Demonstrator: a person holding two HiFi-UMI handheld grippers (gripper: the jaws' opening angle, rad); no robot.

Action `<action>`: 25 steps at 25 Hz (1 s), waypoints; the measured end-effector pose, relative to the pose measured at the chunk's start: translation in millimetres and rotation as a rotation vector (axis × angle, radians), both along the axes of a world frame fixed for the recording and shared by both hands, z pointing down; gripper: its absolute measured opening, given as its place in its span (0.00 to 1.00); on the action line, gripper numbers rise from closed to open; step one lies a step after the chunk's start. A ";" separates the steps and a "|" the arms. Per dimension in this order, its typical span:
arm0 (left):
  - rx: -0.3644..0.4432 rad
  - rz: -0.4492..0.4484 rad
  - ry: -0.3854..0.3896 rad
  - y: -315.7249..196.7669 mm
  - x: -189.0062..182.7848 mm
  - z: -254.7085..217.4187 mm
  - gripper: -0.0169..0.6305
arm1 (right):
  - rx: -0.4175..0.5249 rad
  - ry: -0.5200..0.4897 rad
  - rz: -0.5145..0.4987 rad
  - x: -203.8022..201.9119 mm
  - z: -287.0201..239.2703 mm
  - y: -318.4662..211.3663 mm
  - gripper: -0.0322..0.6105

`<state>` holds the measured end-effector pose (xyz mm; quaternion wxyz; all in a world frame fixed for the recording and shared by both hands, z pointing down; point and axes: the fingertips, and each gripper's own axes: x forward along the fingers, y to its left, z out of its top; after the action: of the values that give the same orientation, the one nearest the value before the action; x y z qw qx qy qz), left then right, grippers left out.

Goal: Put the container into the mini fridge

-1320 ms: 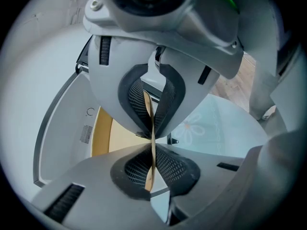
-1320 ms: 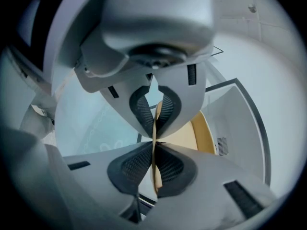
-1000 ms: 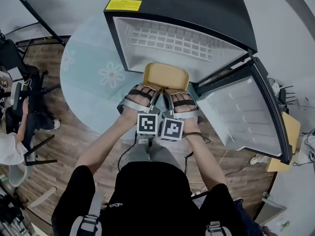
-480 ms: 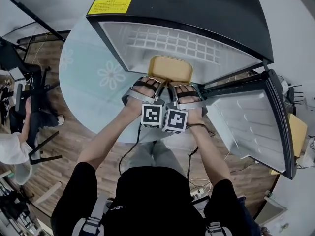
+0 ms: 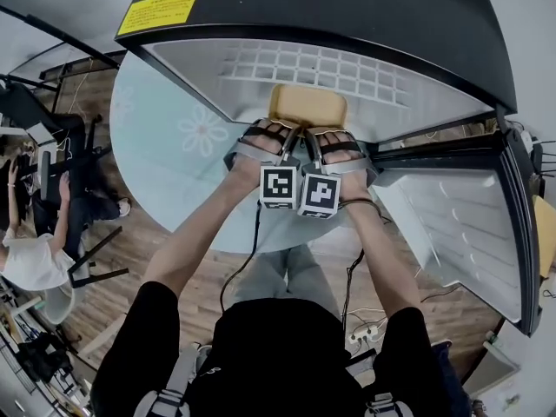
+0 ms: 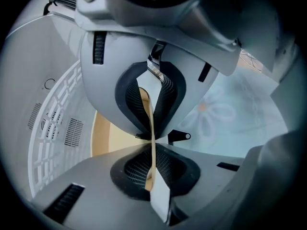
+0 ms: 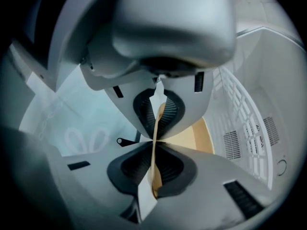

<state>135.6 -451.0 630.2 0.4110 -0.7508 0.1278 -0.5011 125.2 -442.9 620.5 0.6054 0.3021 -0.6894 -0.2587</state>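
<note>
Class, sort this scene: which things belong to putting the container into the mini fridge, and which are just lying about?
Job: container, mini fridge, left gripper and right gripper, fingers of each shut on the container's rim.
Lying about: flowered table, power strip, seated bystander.

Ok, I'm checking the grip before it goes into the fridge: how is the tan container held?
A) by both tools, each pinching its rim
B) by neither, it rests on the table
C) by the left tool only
A: the left tool and the right tool are each shut on the thin rim of the container.
</note>
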 end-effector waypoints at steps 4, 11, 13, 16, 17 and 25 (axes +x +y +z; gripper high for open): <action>-0.004 0.001 -0.013 -6.4 4.4 10.0 0.07 | -0.012 -0.006 -0.002 5.3 10.2 -6.5 0.08; -0.005 0.000 -0.029 -17.9 10.3 20.6 0.07 | -0.034 -0.034 0.009 13.7 22.6 -18.8 0.09; -0.013 -0.004 -0.029 -18.6 10.8 21.9 0.07 | -0.040 -0.035 0.008 16.0 24.5 -20.1 0.09; -0.008 -0.008 -0.028 -20.3 12.0 24.2 0.08 | -0.052 -0.039 0.014 16.9 26.0 -20.5 0.09; 0.000 -0.010 -0.030 -21.6 12.4 24.0 0.08 | -0.054 -0.042 0.017 16.6 25.8 -21.2 0.10; 0.009 -0.053 -0.015 -27.8 5.9 18.2 0.25 | -0.053 -0.059 0.026 13.9 16.6 -23.9 0.21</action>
<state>141.5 -478.9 648.4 0.4018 -0.7417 0.1467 -0.5166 139.1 -466.8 637.1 0.5962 0.3023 -0.7094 -0.2232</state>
